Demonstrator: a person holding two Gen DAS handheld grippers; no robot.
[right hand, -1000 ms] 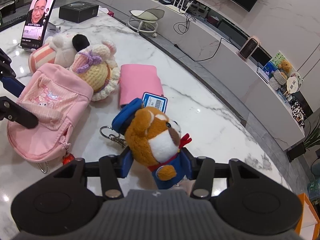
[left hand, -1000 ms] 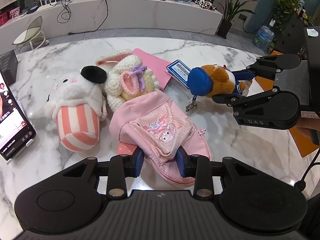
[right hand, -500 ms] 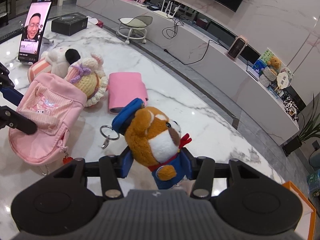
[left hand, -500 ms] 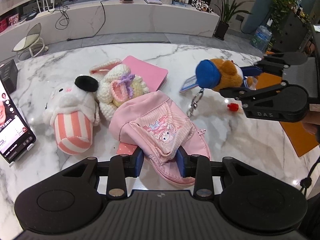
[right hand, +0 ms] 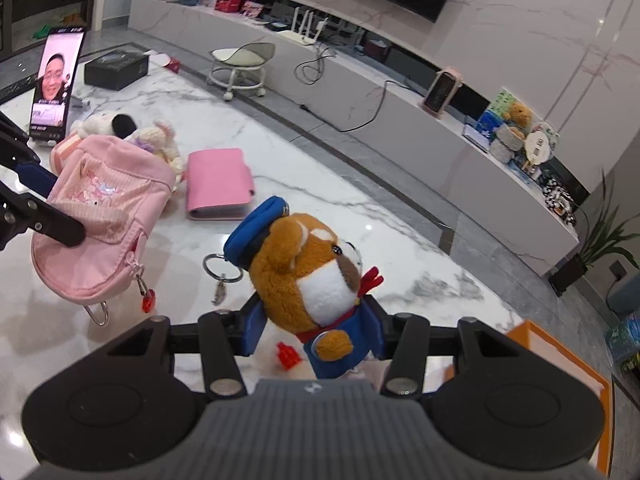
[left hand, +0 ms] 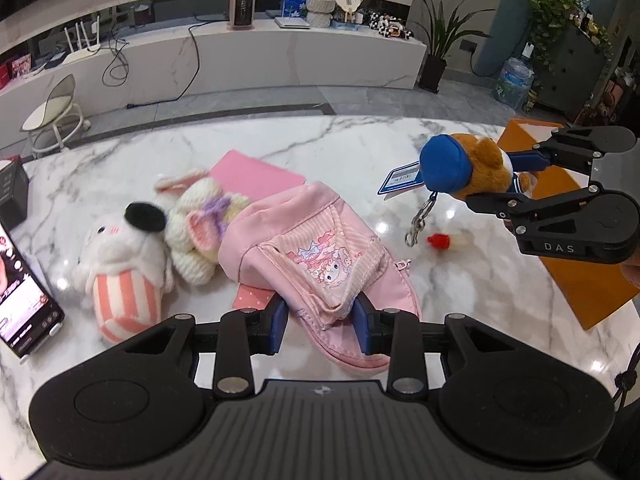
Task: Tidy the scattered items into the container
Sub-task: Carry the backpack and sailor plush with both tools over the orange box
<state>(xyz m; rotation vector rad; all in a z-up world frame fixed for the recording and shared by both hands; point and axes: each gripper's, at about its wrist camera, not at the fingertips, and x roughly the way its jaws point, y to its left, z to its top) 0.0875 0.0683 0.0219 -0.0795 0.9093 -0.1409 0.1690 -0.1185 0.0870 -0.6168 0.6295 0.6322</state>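
While my left gripper (left hand: 320, 322) pinches the rim of the pink pouch (left hand: 320, 248) on the marble table (left hand: 460, 296), my right gripper (right hand: 316, 330) clamps the bear plush (right hand: 308, 276), raised clear of the table right of the pouch, keyring (left hand: 416, 228) dangling.

Dim indoor light, fisheye-warped edges
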